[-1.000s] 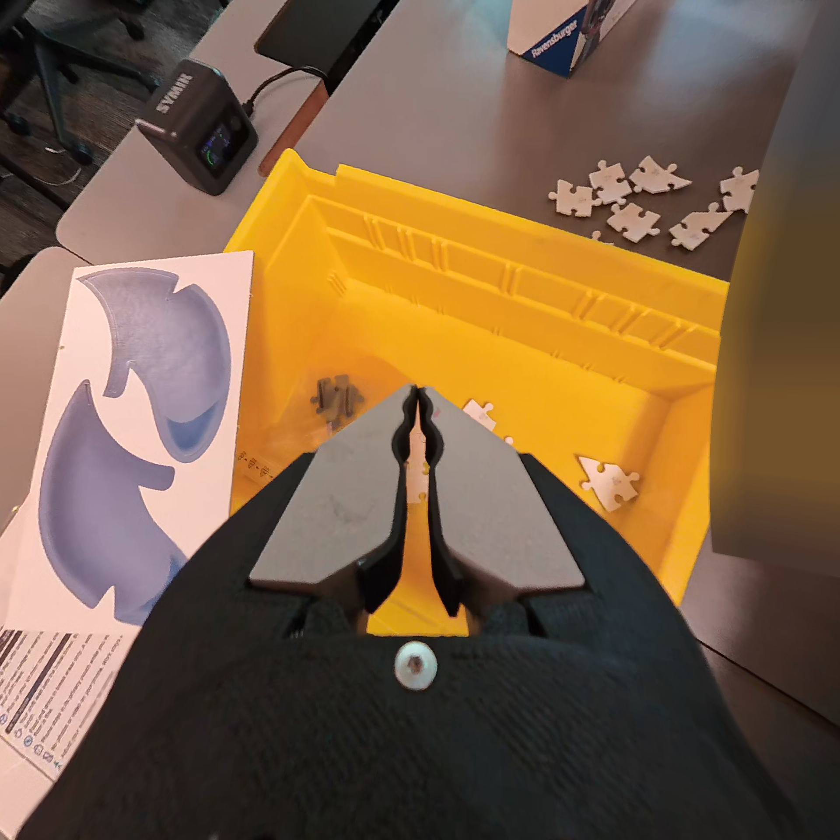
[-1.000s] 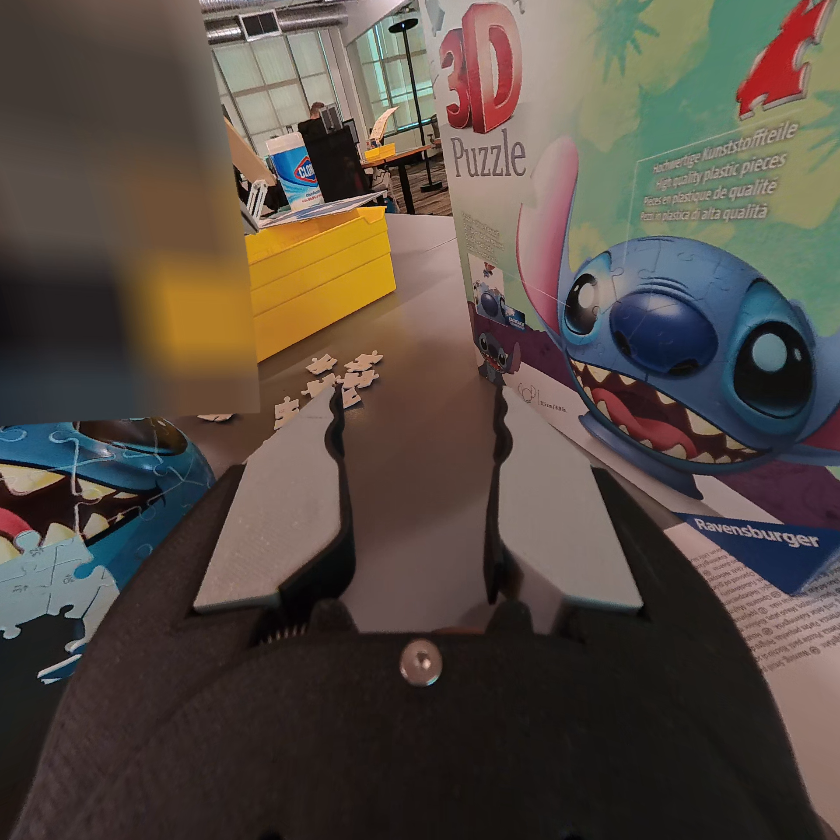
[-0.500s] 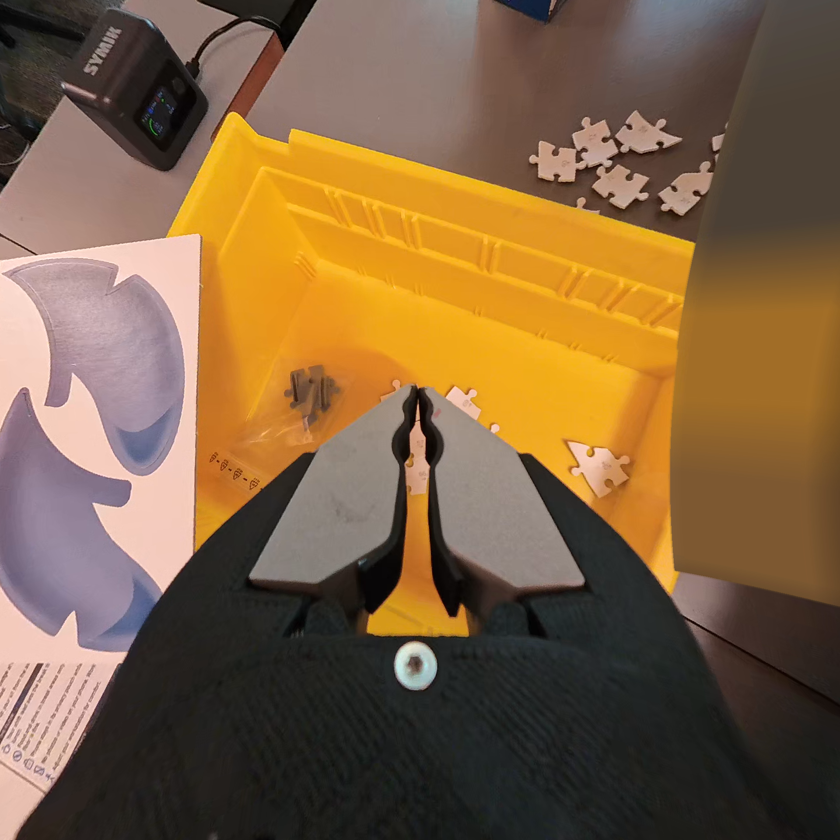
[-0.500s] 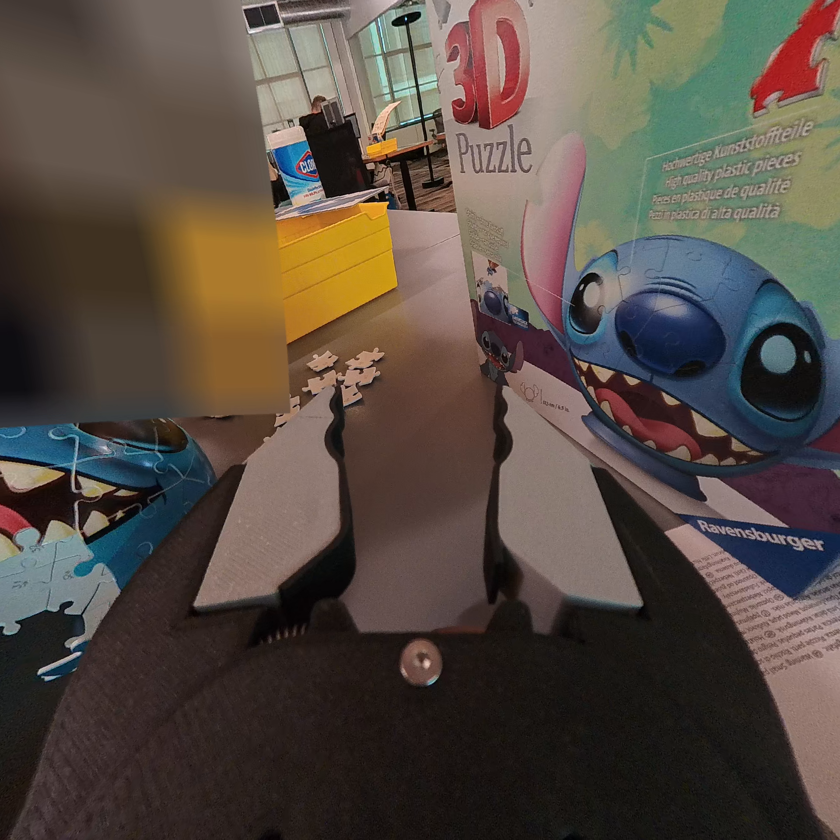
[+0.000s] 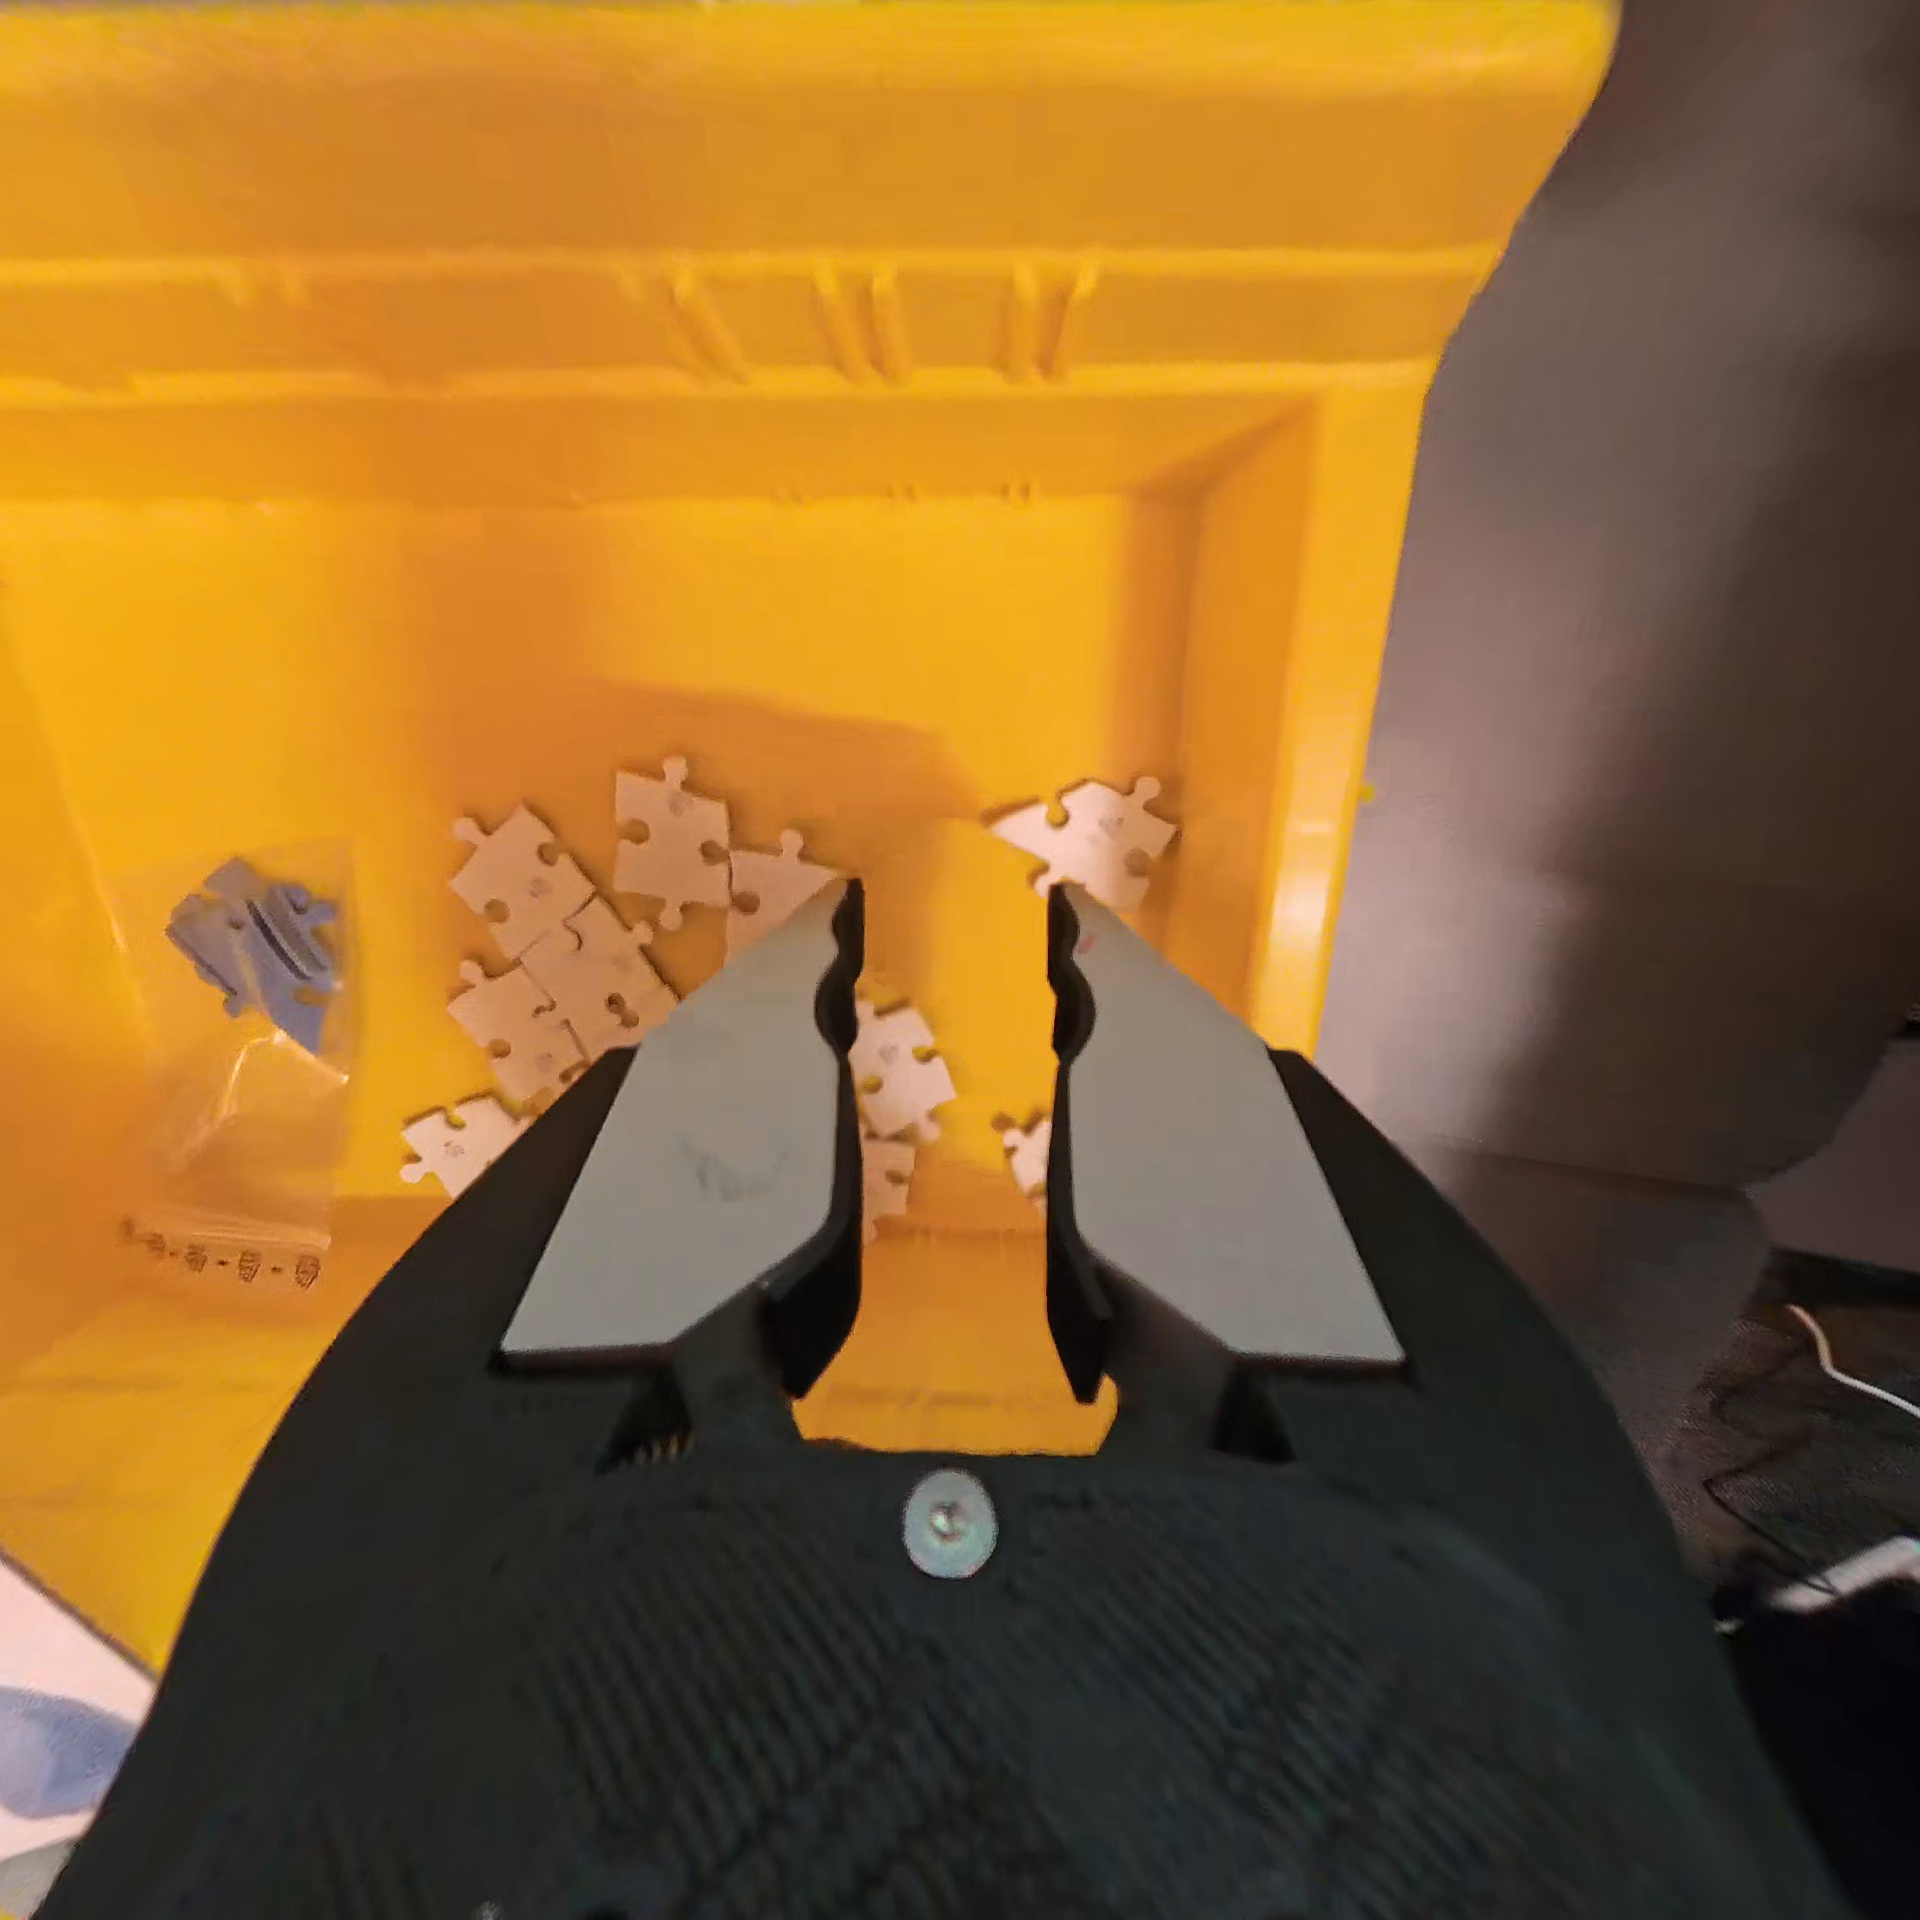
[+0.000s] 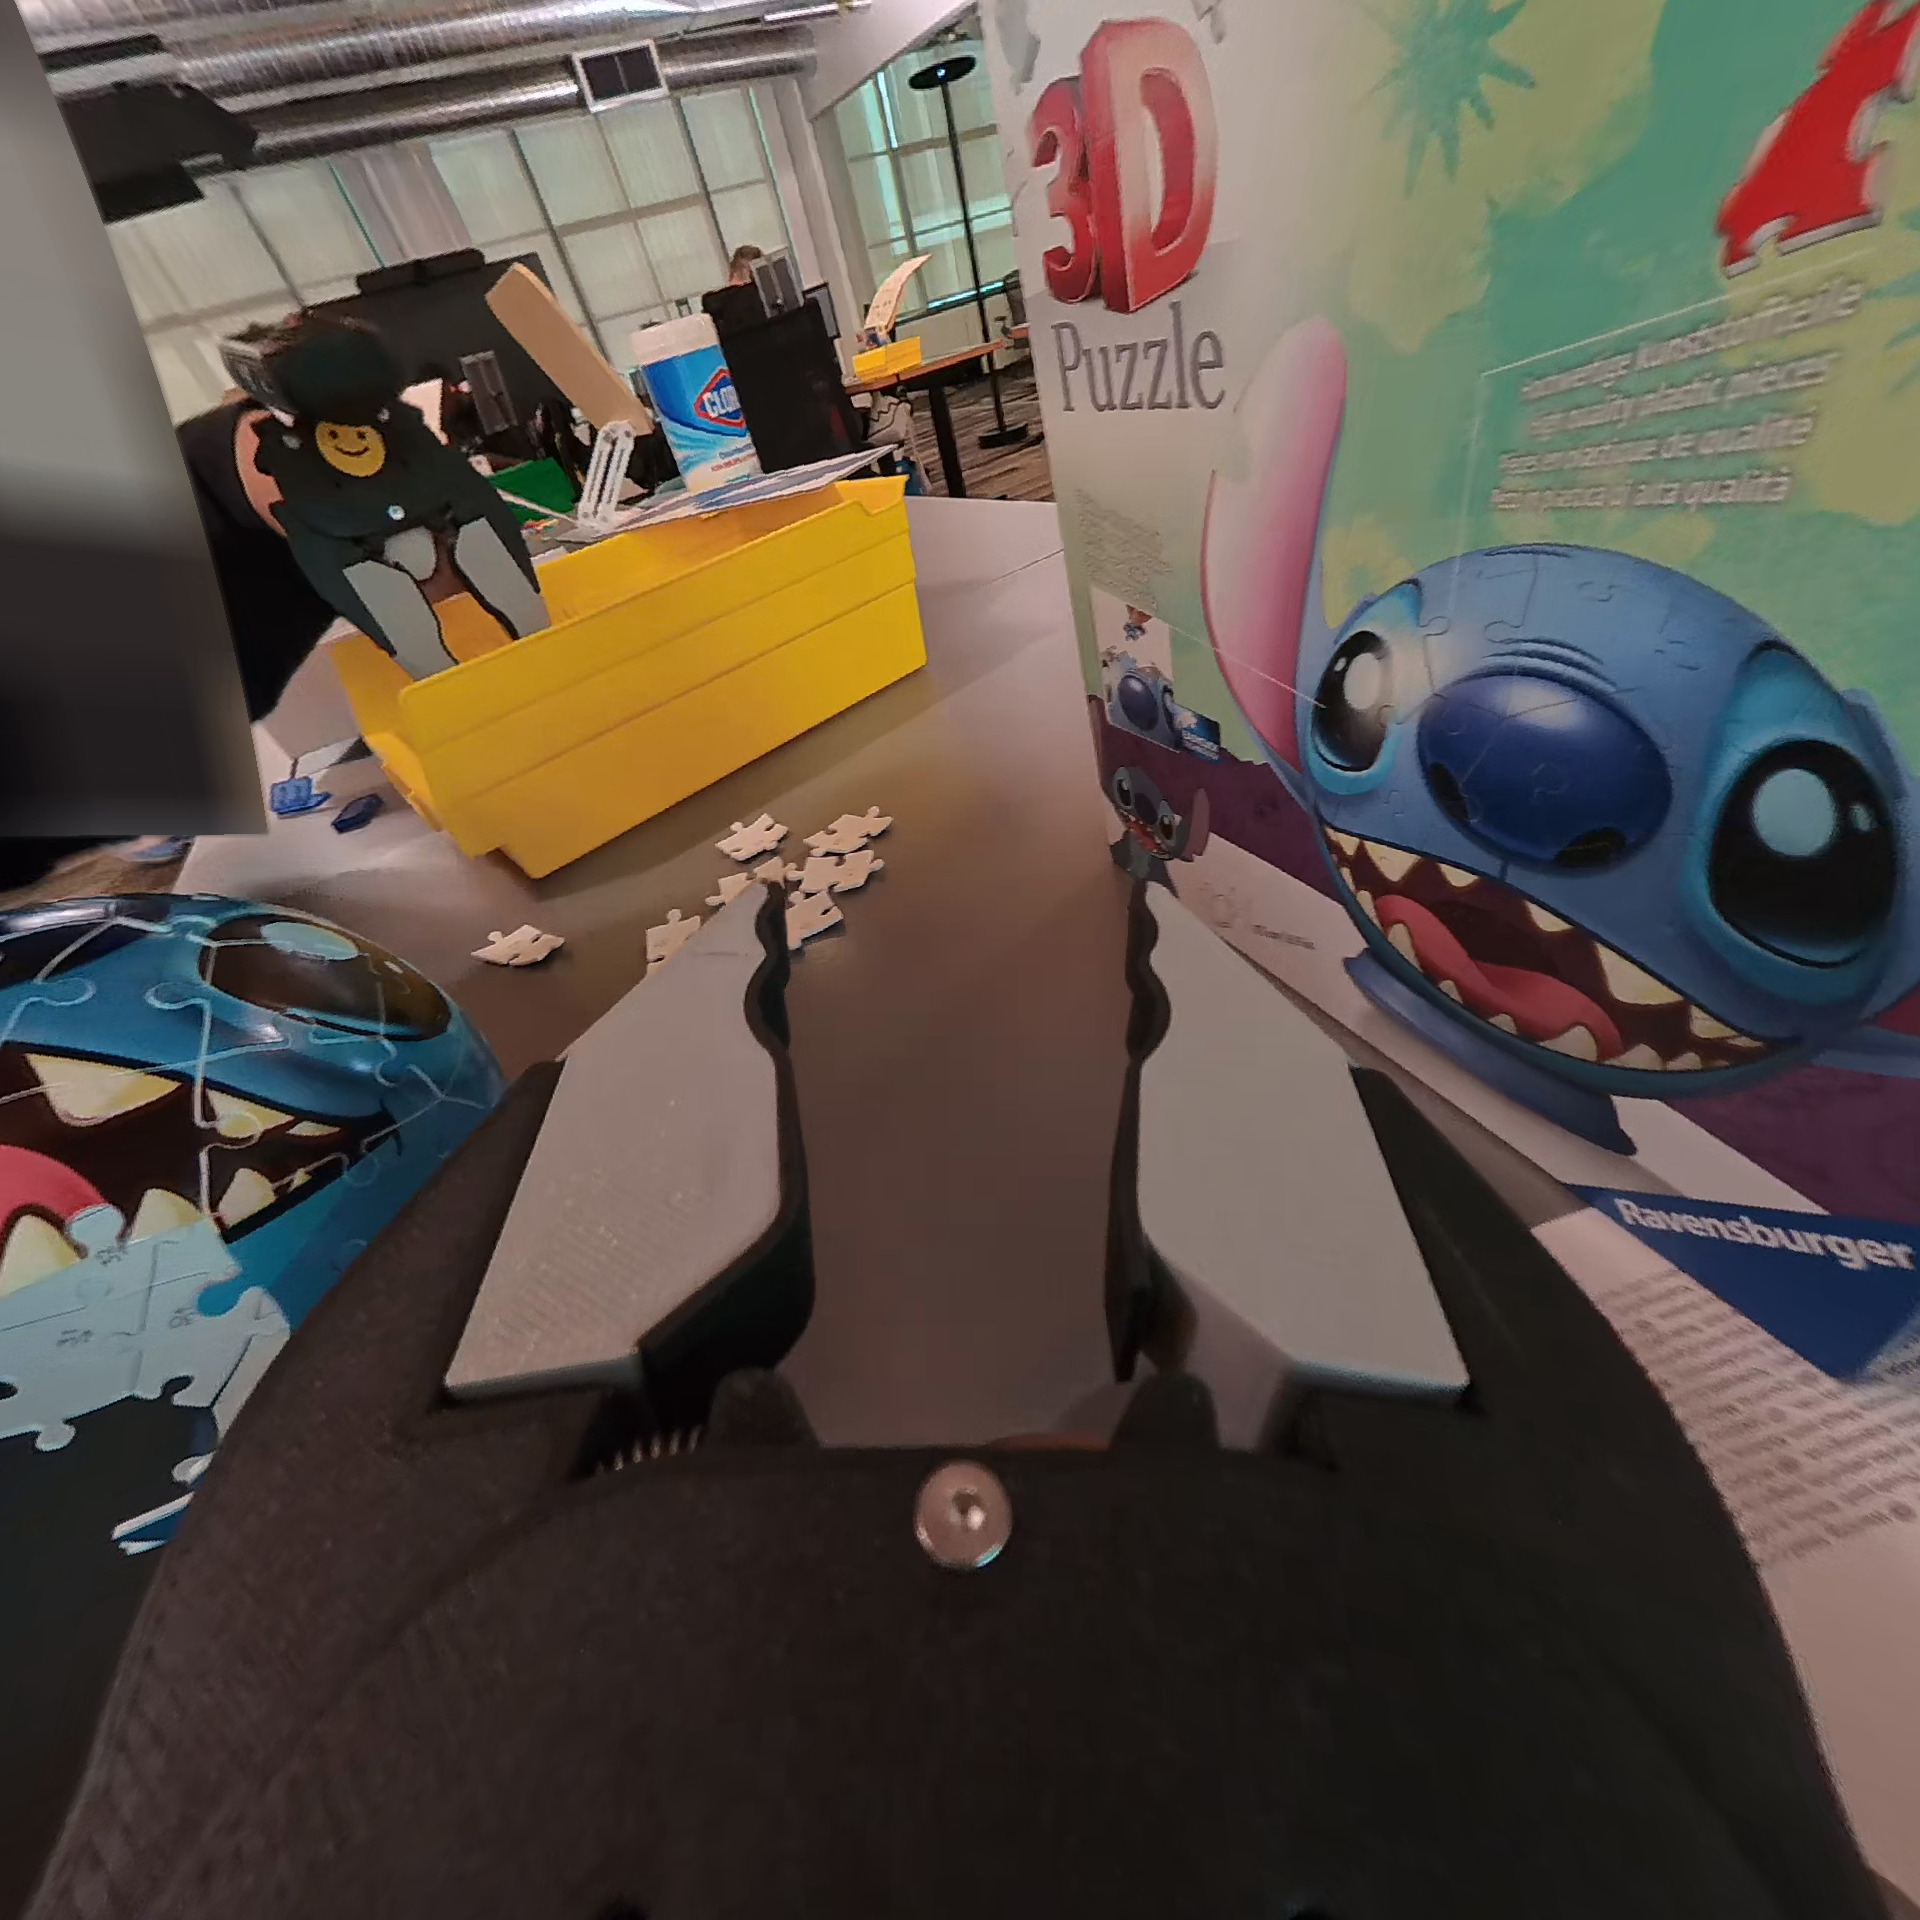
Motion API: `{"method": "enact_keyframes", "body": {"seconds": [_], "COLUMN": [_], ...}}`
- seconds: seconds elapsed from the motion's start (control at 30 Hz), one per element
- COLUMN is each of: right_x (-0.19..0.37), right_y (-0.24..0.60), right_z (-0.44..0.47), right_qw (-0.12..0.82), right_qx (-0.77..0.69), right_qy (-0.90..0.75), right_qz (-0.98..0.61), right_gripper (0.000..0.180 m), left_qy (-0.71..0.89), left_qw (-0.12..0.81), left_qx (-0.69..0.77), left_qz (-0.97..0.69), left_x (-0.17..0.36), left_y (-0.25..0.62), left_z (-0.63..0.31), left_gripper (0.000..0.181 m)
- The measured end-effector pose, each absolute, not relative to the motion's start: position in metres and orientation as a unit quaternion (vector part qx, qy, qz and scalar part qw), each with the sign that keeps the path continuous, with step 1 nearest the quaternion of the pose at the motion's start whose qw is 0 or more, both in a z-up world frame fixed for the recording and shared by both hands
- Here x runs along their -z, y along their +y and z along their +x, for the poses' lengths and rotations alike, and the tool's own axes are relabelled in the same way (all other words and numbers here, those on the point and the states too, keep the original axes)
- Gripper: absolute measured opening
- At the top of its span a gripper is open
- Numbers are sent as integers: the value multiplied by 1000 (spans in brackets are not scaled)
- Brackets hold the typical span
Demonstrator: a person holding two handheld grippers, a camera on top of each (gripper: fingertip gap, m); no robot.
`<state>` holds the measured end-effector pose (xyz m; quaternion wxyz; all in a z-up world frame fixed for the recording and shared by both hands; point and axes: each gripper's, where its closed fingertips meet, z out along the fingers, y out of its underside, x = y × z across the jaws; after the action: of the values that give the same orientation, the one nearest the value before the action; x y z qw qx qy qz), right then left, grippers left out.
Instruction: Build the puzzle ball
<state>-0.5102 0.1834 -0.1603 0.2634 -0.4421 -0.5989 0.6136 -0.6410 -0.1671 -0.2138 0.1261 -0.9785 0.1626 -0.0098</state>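
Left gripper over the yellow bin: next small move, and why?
Probably ease the left gripper down onto one loose puzzle piece and close. Its jaws stand open and empty inside the yellow bin, with white pieces lying flat below the tips. The right gripper is open and empty beside the unfinished puzzle ball.

**Open-plan office doubles as puzzle workspace**

A grey bench (image 6: 966, 644) carries a yellow bin (image 6: 665, 665) in a large open-plan office. Behind the bin, floor-to-ceiling windows (image 6: 582, 197) line the far wall beneath exposed ceiling ducts (image 6: 416, 62). Beyond the bin, more desks (image 6: 935, 364) stand on patterned carpet, with a tall floor lamp (image 6: 961, 208) near the glass. Just behind the bin stand a tub of cleaning wipes (image 6: 696, 405) and a black monitor (image 6: 784, 384).
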Motion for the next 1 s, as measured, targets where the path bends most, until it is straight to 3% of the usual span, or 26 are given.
{"method": "enact_keyframes", "body": {"seconds": [0.33, 0.47, 0.5, 0.57, 1.0], "right_x": [157, 155, 155, 155, 159], "right_y": [168, 165, 164, 161, 144], "right_z": [-504, -502, -501, -501, -496], "right_qw": [239, 228, 227, 225, 222], "right_qx": [-634, -644, -644, -644, -630], "right_qy": [-604, -601, -602, -606, -632], "right_qz": [-420, -415, -414, -410, -392], "right_gripper": [61, 60, 60, 60, 59], "left_qy": [138, 124, 120, 106, 28], "left_qw": [24, 9, 16, 8, 93], "left_qx": [61, 88, 93, 109, 64], "left_qz": [-988, -988, -988, -988, -993], "left_x": [240, 248, 248, 250, 227], "left_y": [-170, -174, -172, -175, -159], "left_z": [-626, -622, -621, -618, -631], "left_gripper": [36, 28, 14, 5, 0]}}
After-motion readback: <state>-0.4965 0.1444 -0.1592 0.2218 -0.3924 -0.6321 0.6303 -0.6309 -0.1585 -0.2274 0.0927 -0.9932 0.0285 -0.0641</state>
